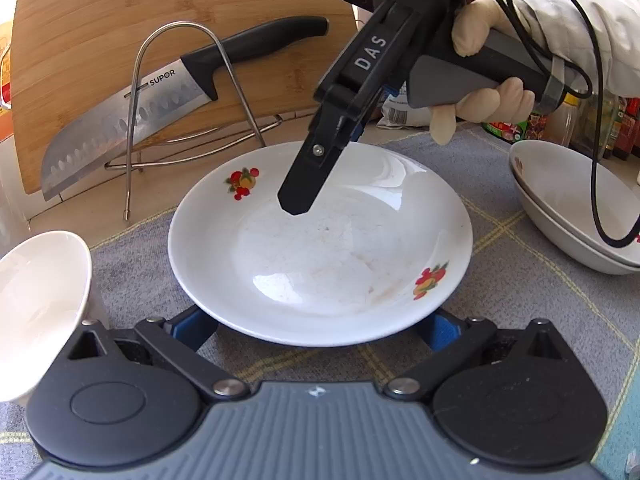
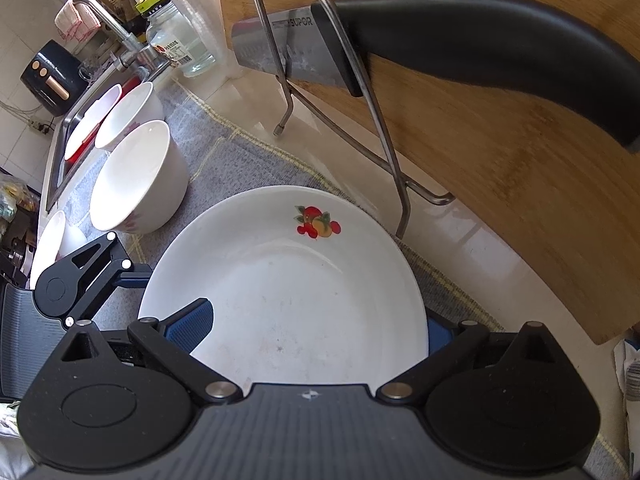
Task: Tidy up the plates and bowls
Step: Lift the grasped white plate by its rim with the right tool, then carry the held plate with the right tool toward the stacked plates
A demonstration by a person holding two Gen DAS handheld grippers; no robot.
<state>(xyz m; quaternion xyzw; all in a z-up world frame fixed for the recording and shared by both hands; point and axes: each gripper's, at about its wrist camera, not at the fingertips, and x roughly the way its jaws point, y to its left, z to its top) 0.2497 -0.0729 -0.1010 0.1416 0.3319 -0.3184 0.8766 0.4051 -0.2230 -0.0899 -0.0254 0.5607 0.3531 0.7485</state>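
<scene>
1. White ceramic plate with red-and-orange fruit decals (image 1: 320, 248): flat and face up on the grey checked cloth with yellow lines (image 1: 520, 280), towards the back edge of the counter, just in front of the steel wire rack (image 1: 176, 92). Round, so no long axis; decals sit at opposite rim positions. Faint smears on the well.
2. Left gripper (image 1: 316, 332): spread wide, blue pads either side of the near rim, low against the cloth; not clenched. Probably placed to slide under or steady the rim.
3. Right gripper (image 2: 320, 328): also parted, straddling the far rim; one black finger (image 1: 304, 184) over the well. Contact cannot be told. Nothing grasped.
4. Two nested white shallow dishes (image 1: 576, 216): right side of the cloth, likely the stack meant for this plate.
5. White deep bowls (image 2: 138, 176): left, towards the sink.
6. Bamboo board (image 1: 120, 40) and black-handled knife (image 1: 132, 120): propped in the rack.
</scene>
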